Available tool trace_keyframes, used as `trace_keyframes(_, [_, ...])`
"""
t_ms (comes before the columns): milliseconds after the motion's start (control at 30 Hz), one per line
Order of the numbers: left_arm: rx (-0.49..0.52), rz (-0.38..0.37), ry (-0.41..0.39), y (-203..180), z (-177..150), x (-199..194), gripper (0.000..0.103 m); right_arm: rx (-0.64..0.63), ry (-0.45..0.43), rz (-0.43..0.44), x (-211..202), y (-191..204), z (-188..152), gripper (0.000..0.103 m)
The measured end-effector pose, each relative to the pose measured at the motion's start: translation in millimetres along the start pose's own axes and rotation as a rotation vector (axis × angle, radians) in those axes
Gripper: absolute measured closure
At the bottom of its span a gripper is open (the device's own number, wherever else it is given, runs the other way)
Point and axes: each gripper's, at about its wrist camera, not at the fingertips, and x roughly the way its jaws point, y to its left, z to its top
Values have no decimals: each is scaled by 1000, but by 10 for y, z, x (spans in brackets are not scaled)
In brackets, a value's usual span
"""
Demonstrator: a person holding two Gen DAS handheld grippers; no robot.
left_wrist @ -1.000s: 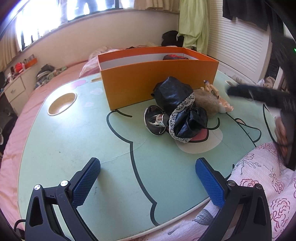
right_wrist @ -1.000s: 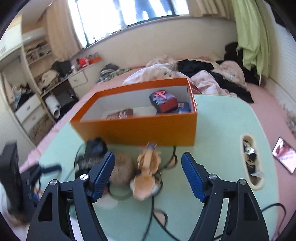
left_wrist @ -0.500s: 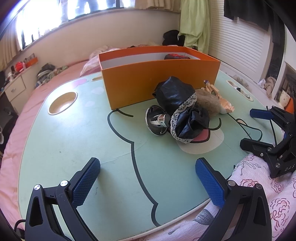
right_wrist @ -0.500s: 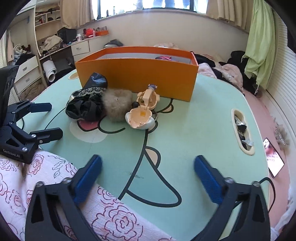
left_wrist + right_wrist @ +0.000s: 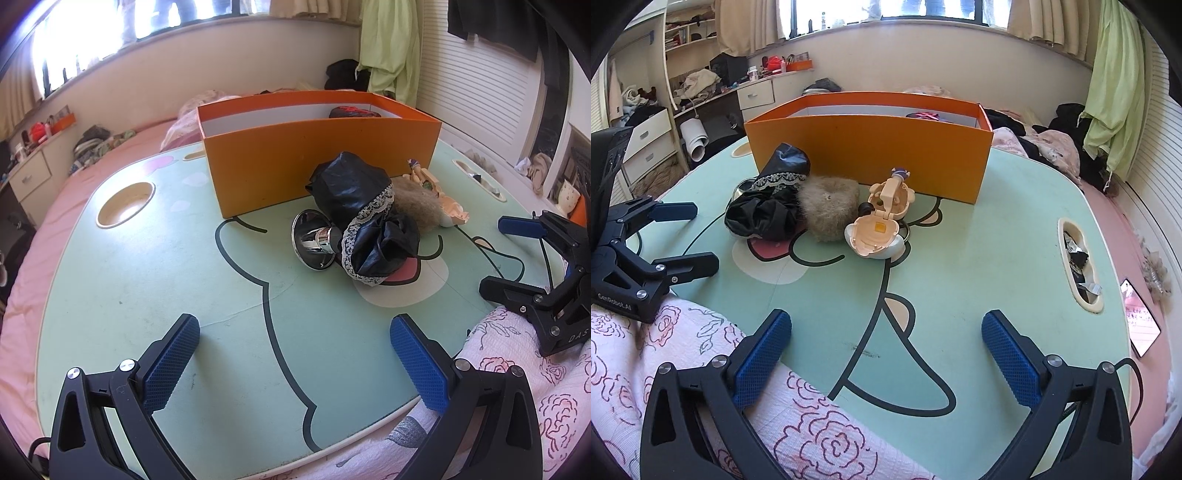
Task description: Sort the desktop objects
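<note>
An orange box (image 5: pixel 325 162) (image 5: pixel 871 151) stands at the far middle of the green cartoon table (image 5: pixel 147 295) (image 5: pixel 979 258). In front of it lie a black lace-trimmed cloth bundle (image 5: pixel 365 218) (image 5: pixel 768 210), a shiny metal cup (image 5: pixel 314 240), a brown fur ball (image 5: pixel 829 208) (image 5: pixel 417 206) and an open peach clamshell toy (image 5: pixel 879 232) (image 5: pixel 450 210). My left gripper (image 5: pixel 295 365) (image 5: pixel 687 236) hangs open over the near table edge, nothing between its fingers. My right gripper (image 5: pixel 886 354) (image 5: pixel 506 258) is open too, empty, well short of the toy.
A round cup recess (image 5: pixel 125 203) sits at the table's left, an oval slot with small clutter (image 5: pixel 1078 262) at its right. A pink rose-print quilt (image 5: pixel 701 369) lies against the near edge. A phone (image 5: pixel 1141 321) lies on the pink bed to the right.
My right gripper's jaws widened and it dropped back and down from just over the toy to the near table edge. The left gripper has kept still.
</note>
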Motion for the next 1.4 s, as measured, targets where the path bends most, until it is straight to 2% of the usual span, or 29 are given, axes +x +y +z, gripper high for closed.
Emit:
trace_keyframes(533, [-3,0,-2,48,-10,10,0,0,-3,0,-1,14,3,0])
trace_keyframes(700, [-34,-12,-30,91,24,-47,2,3,-8,8,-16,16,-2,0])
trace_keyframes(767, [-48,-8,-50,115,39,-94,11,4,-11,12,-30,26,-6,0])
trace_keyframes(833, [-47,-3,-68,117,63,-157,29,3,-14,13,-39,42,-3,0])
trace_keyframes(867, [-33,-8,-70,102,102,-197,34,3,-15,13,-44,50,-4,0])
trace_keyframes(900, [-23,-12,-68,79,159,-223,47,2,-16,14,-47,56,-3,0])
trace_keyframes(933, [-19,-23,-67,69,237,-261,55,2,-18,15,-49,57,-2,0])
trace_keyframes(1033, [7,-61,-54,-23,668,-363,58,2,-20,14,-47,56,-6,0])
trace_keyframes(1100, [69,-38,-45,-117,1073,-370,58,1,-21,15,-44,38,-5,0])
trace_keyframes(1167, [93,-40,7,-157,1489,-219,56,0,-23,15,-43,24,-6,0])
trace_keyframes(1200, [75,-52,55,-146,1641,-104,47,0,-23,15,-42,21,-5,0])
trace_keyframes(1233, [32,-61,112,-116,1775,39,39,-1,-24,15,-42,22,-5,0])
trace_keyframes(1267, [-35,-60,173,-60,1897,203,38,-1,-26,15,-43,24,-6,0])
trace_keyframes(1367, [-193,-6,351,49,2081,683,37,-2,-29,15,-46,21,-7,0])
trace_keyframes(1400, [-212,7,377,37,2067,773,37,-3,-30,15,-46,14,-6,0])
